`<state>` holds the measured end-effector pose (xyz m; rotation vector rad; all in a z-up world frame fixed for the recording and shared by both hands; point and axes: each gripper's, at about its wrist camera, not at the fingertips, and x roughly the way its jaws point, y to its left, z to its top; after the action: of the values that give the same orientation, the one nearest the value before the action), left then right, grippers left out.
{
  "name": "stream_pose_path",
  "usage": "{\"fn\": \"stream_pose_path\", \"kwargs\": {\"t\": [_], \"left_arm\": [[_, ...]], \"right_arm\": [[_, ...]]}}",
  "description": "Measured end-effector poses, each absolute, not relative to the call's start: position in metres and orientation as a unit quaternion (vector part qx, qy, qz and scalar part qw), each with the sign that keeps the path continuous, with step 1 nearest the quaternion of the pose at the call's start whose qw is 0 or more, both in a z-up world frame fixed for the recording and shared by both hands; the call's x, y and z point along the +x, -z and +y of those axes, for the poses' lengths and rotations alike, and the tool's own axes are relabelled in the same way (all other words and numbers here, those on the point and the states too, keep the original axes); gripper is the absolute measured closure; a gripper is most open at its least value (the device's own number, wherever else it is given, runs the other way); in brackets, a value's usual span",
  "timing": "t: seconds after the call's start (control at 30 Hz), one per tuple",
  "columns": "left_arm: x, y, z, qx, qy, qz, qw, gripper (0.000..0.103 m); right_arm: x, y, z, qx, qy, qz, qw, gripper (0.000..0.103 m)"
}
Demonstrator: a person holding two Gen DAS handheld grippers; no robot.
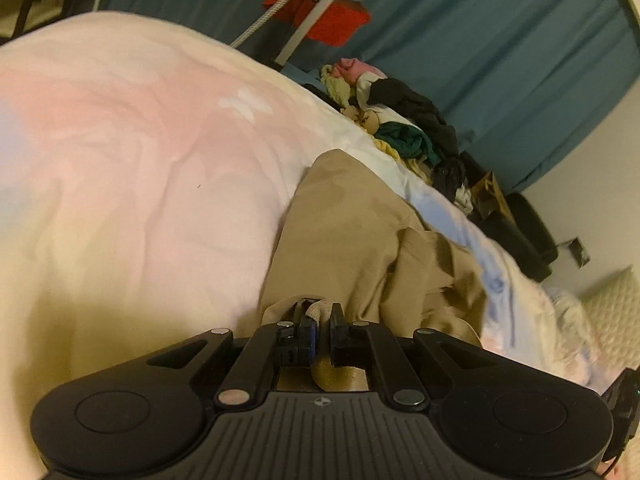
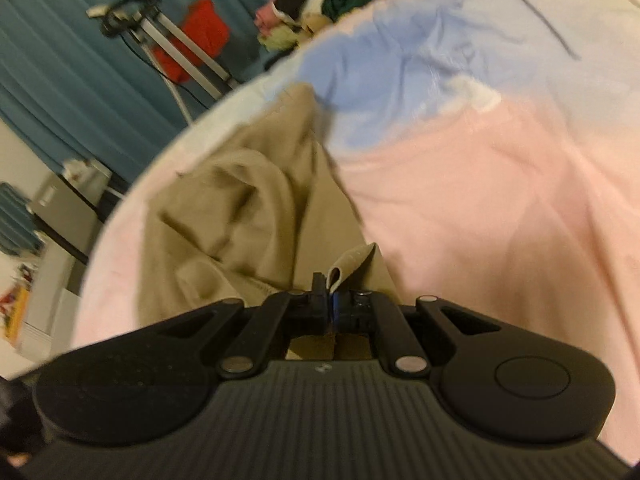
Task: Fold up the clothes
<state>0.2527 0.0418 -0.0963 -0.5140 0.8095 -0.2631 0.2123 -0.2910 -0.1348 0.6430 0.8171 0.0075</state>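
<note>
Both my tools, left tool (image 1: 320, 314) and right tool (image 2: 334, 290), are clamped on the tan garment (image 1: 360, 240) (hem pinched); spreading step. Next: lay it flat on the bed (image 1: 140, 140), toward 12 o'clock.

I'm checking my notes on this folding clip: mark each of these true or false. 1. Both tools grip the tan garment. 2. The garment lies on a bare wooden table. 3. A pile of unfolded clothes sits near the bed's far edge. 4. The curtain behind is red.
1. True: the left tool and right tool each pinch the tan garment.
2. False: it lies on a pink-and-blue bedspread.
3. True: pile of clothes.
4. False: the curtain is teal.
</note>
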Motion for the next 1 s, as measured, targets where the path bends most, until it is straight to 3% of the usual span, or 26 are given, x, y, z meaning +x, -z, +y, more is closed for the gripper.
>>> {"fn": "stream_pose_path", "kwargs": {"t": [0.3, 0.37, 0.4, 0.43, 0.47, 0.53, 0.6, 0.63, 1.0], "left_arm": [[0.253, 0.105, 0.015, -0.125, 0.127, 0.386, 0.905, 0.096], [0.241, 0.097, 0.008, -0.094, 0.127, 0.373, 0.914, 0.092], [0.235, 0.093, 0.004, -0.085, 0.129, 0.367, 0.917, 0.083], [0.229, 0.088, 0.001, -0.076, 0.131, 0.361, 0.920, 0.072], [0.222, 0.083, -0.001, -0.068, 0.132, 0.353, 0.924, 0.067], [0.206, 0.071, -0.007, -0.053, 0.136, 0.335, 0.931, 0.046], [0.187, 0.058, -0.013, -0.041, 0.132, 0.309, 0.941, 0.028], [0.177, 0.052, -0.017, -0.031, 0.132, 0.296, 0.945, 0.024], [0.076, 0.007, -0.025, 0.004, 0.135, 0.221, 0.966, 0.003]], "right_arm": [[0.212, 0.134, -0.270, 0.227, 0.004, 0.395, 0.890, 0.097], [0.206, 0.126, -0.268, 0.219, 0.009, 0.390, 0.895, 0.091], [0.201, 0.120, -0.266, 0.211, 0.013, 0.385, 0.898, 0.088], [0.194, 0.113, -0.263, 0.202, 0.015, 0.376, 0.904, 0.072], [0.185, 0.104, -0.261, 0.194, 0.009, 0.361, 0.912, 0.042], [0.168, 0.088, -0.257, 0.189, -0.002, 0.330, 0.925, 0.011], [0.151, 0.071, -0.254, 0.182, -0.012, 0.301, 0.936, 0.013], [0.143, 0.063, -0.252, 0.176, -0.014, 0.289, 0.941, 0.013], [0.066, 0.024, -0.235, 0.141, -0.032, 0.217, 0.965, 0.013]]}}
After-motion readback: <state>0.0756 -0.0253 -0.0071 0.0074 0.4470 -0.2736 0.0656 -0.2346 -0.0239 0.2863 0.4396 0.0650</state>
